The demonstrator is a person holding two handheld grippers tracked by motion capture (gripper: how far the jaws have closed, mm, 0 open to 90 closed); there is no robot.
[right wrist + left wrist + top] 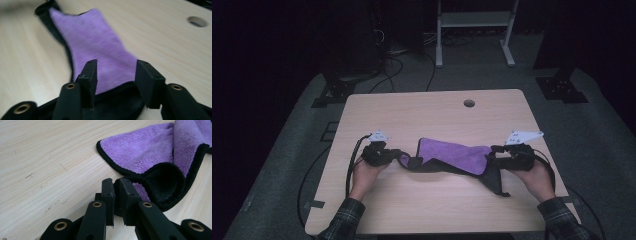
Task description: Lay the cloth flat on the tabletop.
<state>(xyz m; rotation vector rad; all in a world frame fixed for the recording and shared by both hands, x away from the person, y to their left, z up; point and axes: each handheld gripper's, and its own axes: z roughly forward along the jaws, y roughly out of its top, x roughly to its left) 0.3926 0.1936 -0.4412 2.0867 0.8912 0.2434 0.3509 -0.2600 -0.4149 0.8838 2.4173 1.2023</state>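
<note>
A purple cloth point(452, 152) with a black hem and a black underside lies crumpled across the middle of the wooden table point(422, 115). My left gripper point(398, 157) is at its left end. In the left gripper view the jaws stand almost together, shut on the black hem where the cloth point(142, 152) folds over. My right gripper point(490, 159) is at the cloth's right end, where a black flap hangs toward the front edge. In the right gripper view the gripper point(117, 75) is open, its jaws set apart on either side of the cloth point(100, 47), and the pads do not press on it.
A round cable hole point(469, 103) sits near the table's far edge, also seen as the hole point(197, 21) in the right gripper view. Beyond the table, a white frame point(474, 30) and dark stand bases point(562, 87) rest on the grey floor with cables.
</note>
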